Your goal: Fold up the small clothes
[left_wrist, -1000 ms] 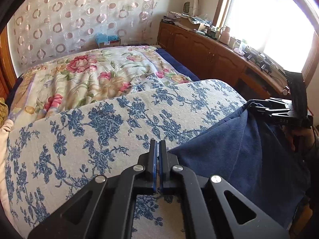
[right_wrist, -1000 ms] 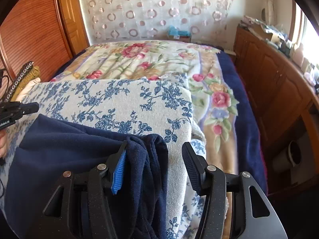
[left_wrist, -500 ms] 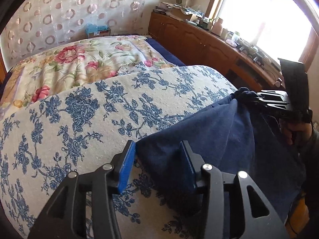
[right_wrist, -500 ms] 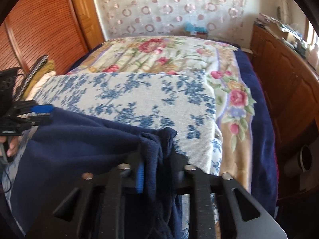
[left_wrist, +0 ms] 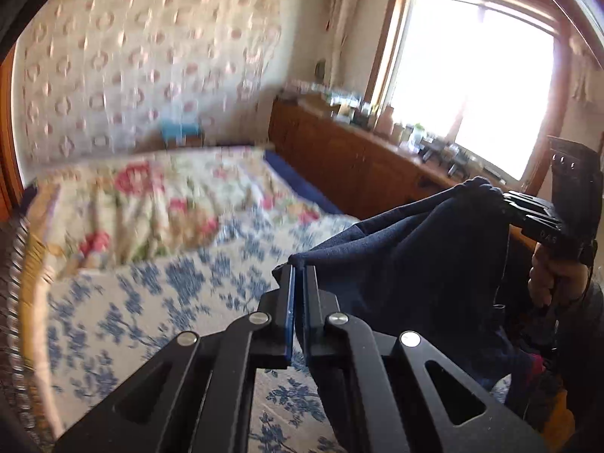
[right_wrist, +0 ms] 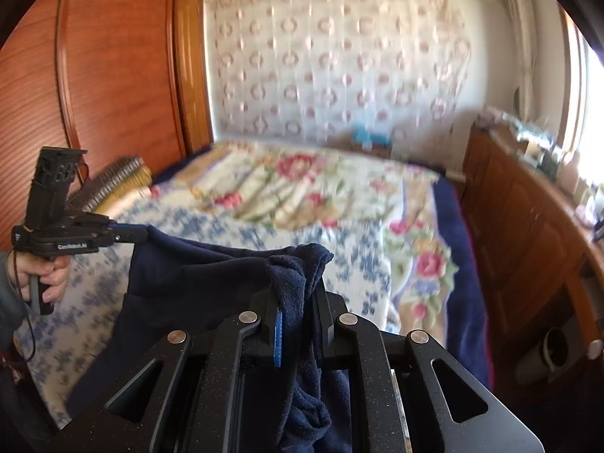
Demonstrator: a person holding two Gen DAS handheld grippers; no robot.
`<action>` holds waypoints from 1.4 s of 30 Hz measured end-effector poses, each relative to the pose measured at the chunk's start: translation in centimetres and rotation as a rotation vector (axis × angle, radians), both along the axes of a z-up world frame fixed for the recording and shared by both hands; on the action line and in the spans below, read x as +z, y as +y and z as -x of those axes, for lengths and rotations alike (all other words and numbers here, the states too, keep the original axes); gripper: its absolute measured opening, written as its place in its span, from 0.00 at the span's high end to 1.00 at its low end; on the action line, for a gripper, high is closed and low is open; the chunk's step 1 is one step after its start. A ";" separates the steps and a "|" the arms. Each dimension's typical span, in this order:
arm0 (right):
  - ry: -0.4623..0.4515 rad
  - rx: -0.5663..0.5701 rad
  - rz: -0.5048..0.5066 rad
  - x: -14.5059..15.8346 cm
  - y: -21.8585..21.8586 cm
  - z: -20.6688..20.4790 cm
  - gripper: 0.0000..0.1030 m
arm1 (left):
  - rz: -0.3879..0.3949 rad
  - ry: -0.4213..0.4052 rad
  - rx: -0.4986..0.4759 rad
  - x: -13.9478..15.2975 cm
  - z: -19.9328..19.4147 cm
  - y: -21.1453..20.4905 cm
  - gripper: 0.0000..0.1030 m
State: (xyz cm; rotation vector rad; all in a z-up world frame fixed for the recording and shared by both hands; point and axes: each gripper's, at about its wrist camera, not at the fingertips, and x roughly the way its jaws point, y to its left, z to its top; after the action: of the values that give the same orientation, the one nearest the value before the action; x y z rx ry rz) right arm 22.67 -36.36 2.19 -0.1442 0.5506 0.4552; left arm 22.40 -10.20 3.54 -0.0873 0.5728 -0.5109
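A dark navy fleece garment (left_wrist: 407,264) hangs stretched between my two grippers, lifted above the blue-flowered bed cover (left_wrist: 158,302). My left gripper (left_wrist: 298,270) is shut on one top corner of it; the thin edge shows between the pads. My right gripper (right_wrist: 298,294) pinches the other corner, a thick bunch of the garment (right_wrist: 188,287); its jaws are still closing on that bunch. Each view shows the other gripper out at the side, held by a hand: the right gripper (left_wrist: 504,198) and the left gripper (right_wrist: 137,234). The garment's lower part droops out of sight.
A flowered quilt (right_wrist: 302,188) covers the far half of the bed. A wooden cabinet (left_wrist: 351,166) with clutter on top runs under the bright window at the right. A wooden wardrobe (right_wrist: 113,75) and stacked folded textiles (right_wrist: 120,181) stand at the left. A blue box (left_wrist: 179,130) sits by the curtain.
The left gripper opened around the garment's corner and shut on it; the right closed on the bunched corner. Both then rose, lifting the garment off the bed cover.
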 end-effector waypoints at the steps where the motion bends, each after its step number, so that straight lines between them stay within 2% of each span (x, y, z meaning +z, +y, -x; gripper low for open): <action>1: -0.031 -0.004 -0.009 1.2 0.1 1.2 0.92 | 0.001 -0.032 0.004 1.1 1.2 0.3 1.00; 2: -0.062 -0.007 -0.022 2.4 0.1 2.3 0.92 | 0.007 -0.082 0.013 2.9 3.1 0.7 1.00; 5: -0.153 -0.005 -0.052 5.7 0.4 5.8 0.92 | 0.024 -0.166 0.027 6.4 6.7 2.2 1.00; 11: -0.271 0.026 -0.069 11.0 2.2 13.0 0.92 | 0.021 -0.291 0.065 11.8 14.5 5.5 1.00; 16: -0.334 0.078 -0.078 13.7 4.0 17.8 0.92 | 0.016 -0.374 0.084 14.9 19.4 8.4 1.00; 20: -0.349 0.142 -0.112 15.2 5.6 19.5 0.92 | 0.015 -0.390 0.137 15.6 20.6 11.4 1.00; 24: -0.325 0.193 -0.082 14.7 8.2 17.9 0.92 | -0.011 -0.341 0.191 13.4 18.0 13.0 1.00; 26: -0.289 0.200 -0.072 13.5 9.2 16.4 0.92 | -0.053 -0.295 0.228 10.9 14.6 13.4 0.99; 27: -0.268 0.195 -0.052 12.4 10.1 15.0 0.92 | -0.085 -0.271 0.243 9.2 12.6 13.2 0.98; 29: -0.213 0.167 -0.030 10.0 11.6 11.5 0.92 | -0.175 -0.168 0.318 5.2 7.5 13.5 0.96; 31: -0.106 0.142 0.001 6.1 13.4 6.4 0.89 | -0.198 -0.071 0.323 1.8 4.7 14.0 0.94; 32: -0.055 0.123 0.018 4.5 13.8 4.4 0.82 | -0.196 -0.036 0.311 0.5 4.3 13.8 0.92; 33: -0.001 0.062 0.051 2.3 14.2 2.1 0.71 | -0.203 -0.006 0.303 -1.1 4.1 13.6 0.83; 34: 0.041 0.013 0.084 0.2 14.3 0.4 0.68 | -0.207 0.003 0.302 -1.9 4.2 13.5 0.71; 36: 0.085 0.009 0.090 -2.2 14.1 -0.6 0.68 | -0.198 0.036 0.283 -3.5 4.6 13.7 0.63; 38: 0.108 0.012 0.101 -3.9 13.8 -0.1 0.66 | -0.185 0.069 0.266 -4.9 5.3 13.7 0.59; 41: 0.141 0.018 0.117 -6.1 13.0 2.3 0.50 | -0.177 0.085 0.259 -5.8 7.3 12.9 0.57; 42: 0.150 0.018 0.114 -6.6 12.8 3.1 0.41 | -0.175 0.088 0.256 -5.8 7.9 12.6 0.57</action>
State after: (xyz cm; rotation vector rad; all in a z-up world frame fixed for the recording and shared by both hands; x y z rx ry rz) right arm 19.60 -23.60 -4.38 -0.2257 0.7238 0.4548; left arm 14.55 2.43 -2.23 -0.0161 0.6797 -0.2078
